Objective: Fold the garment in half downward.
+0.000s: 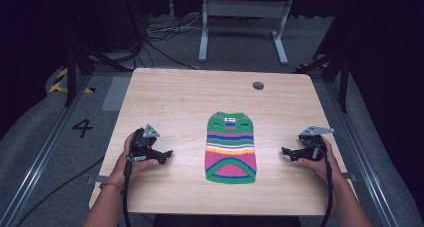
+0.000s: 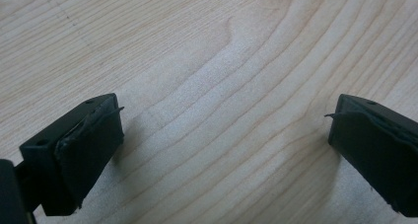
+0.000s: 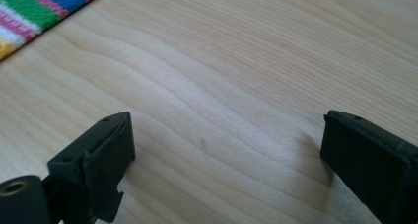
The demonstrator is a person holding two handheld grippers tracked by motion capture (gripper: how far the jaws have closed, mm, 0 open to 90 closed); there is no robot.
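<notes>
The left tongs (image 1: 167, 155) and right tongs (image 1: 286, 152) both rest low on the bench (image 1: 175, 97), each held in a hand, jaws apart and gripping nothing. In the high view the sweater (image 1: 231, 147), a small striped knit in green, pink, blue, white and yellow, lies flat between them, neck end away from the person. The left tongs sit well to the left of the sweater, pointing toward it; the right tongs sit well to its right, also pointing toward it. Neither touches the sweater. A round grommet (image 1: 258, 85) is set in the bench beyond the sweater.

In the left gripper view the left tongs (image 2: 224, 135) stand wide open over bare wood.

In the right gripper view the right tongs (image 3: 226, 150) are likewise spread wide over bare wood, and a striped corner of the sweater (image 3: 34, 9) shows at the upper left, well apart from the jaws.
</notes>
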